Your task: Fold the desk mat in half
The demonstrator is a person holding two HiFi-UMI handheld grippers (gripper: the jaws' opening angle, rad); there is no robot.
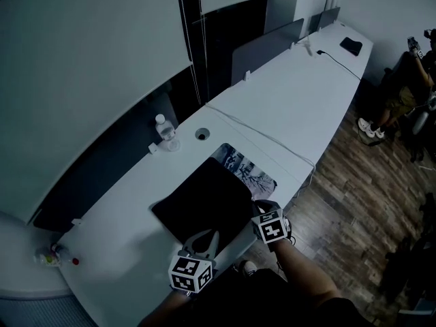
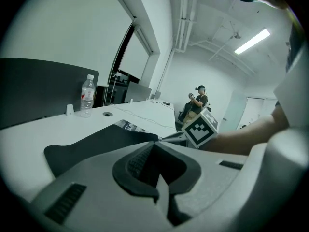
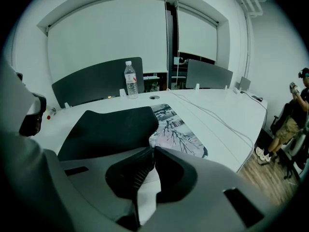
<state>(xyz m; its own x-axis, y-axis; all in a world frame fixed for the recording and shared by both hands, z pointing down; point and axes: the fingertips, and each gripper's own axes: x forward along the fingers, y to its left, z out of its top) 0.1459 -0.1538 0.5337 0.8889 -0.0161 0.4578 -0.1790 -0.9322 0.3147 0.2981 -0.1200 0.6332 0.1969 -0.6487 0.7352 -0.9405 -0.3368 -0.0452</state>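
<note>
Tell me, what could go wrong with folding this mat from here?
The left tongs and right tongs pinch only the desk mat's near edge, so it might slip free. The black flap sits askew, printed side showing at one end, so the halves may not line up. A far swing could topple the water bottle.

The left gripper (image 1: 208,238) and the right gripper (image 1: 261,207) are made of smooth light grey plastic. Each one carries a white cube with black square markers (image 1: 191,272) on its back. Up close, each has two thick grey jaws that narrow to a tip, lined with black ribbed rubber pads (image 3: 136,173), and small dark slots (image 3: 235,195) cut in the grey shell. The person wears a dark top (image 1: 272,305) that leaves the forearms bare.
</note>
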